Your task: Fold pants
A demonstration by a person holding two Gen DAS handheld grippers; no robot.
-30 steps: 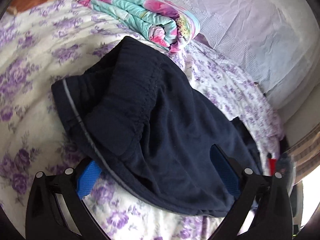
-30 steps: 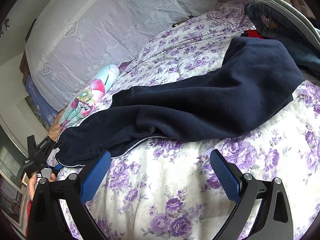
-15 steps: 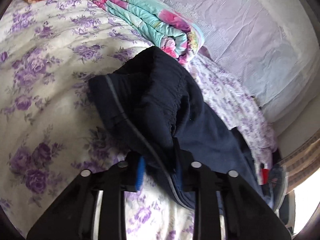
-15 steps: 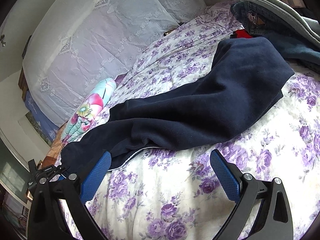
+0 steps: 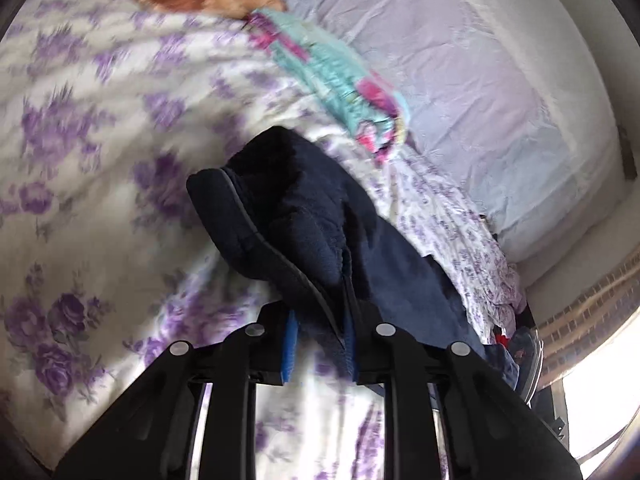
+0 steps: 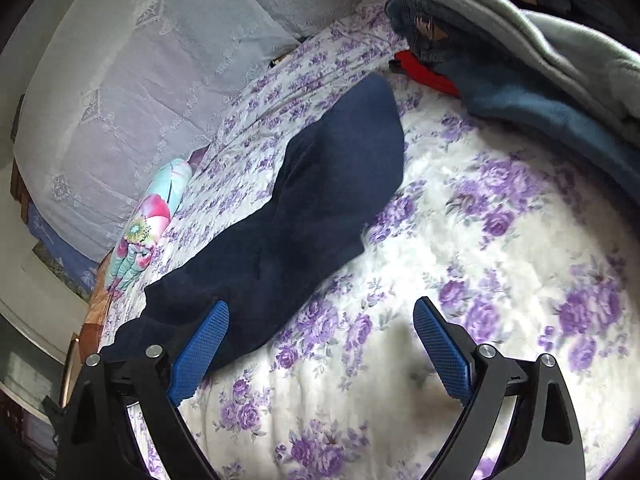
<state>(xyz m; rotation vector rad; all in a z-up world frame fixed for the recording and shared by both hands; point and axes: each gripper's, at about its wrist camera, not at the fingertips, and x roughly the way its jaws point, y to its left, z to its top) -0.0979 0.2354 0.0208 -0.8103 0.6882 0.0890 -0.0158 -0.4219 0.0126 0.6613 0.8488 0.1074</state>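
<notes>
My left claw [image 5: 320, 344] is pinched tight on the navy pants [image 5: 304, 224] at the waistband while my right claw [image 6: 320, 340] gapes empty near the bed's [image 6: 500, 240] front edge, so a hard tug could slip the thick fabric free.

Bed [image 6: 500, 240] under purple-floral sheet; lace-covered headboard [image 6: 140, 80] behind; bright window [image 5: 600, 400] at right; daylight.

left claw [image 5: 320, 344] clamped tight, right claw [image 6: 320, 344] spread wide with nothing between.

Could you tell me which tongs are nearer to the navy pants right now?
Left. The left tongs are shut on the navy pants at the waistband end. The right tongs are open above the bedspread, one pad overlapping the pants' edge.
</notes>
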